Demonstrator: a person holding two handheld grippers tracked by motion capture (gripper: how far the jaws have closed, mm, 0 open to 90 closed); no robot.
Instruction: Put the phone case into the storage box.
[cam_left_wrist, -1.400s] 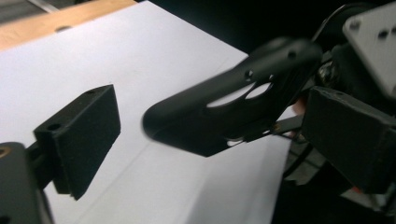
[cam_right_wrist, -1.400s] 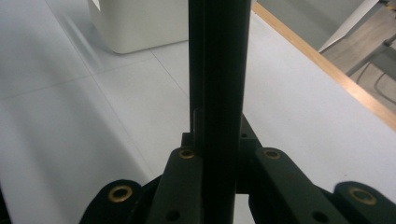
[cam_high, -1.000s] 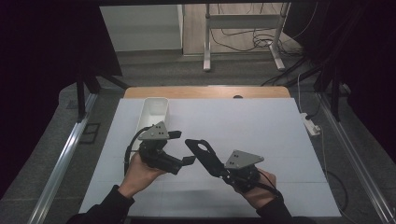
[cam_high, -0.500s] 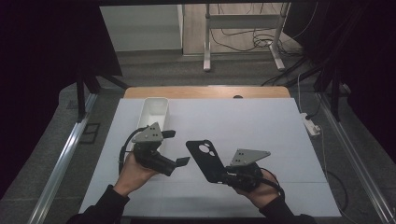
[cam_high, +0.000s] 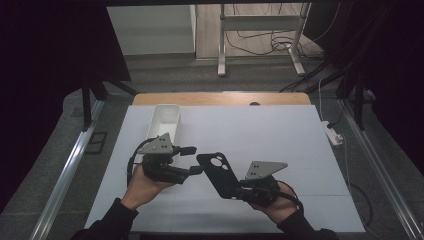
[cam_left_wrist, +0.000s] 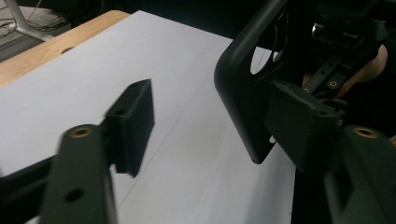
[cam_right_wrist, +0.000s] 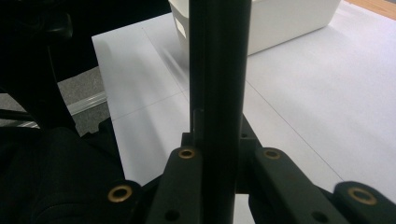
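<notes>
One black phone case (cam_high: 219, 174), one white bin (cam_high: 163, 120), two grippers.

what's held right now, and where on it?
Right gripper clamps the black phone case at its lower end. Left gripper, just been closing, holds nothing yet.

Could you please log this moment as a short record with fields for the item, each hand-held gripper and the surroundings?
item: black plastic phone case, tilted, off the table
right hand-held gripper: shut on the case's lower end
left hand-held gripper: jaws just been closing, apart beside the case's edge, not clamping it
surface: white sheet over a wooden table
other: white rectangular plastic bin behind the left hand-held gripper
</notes>
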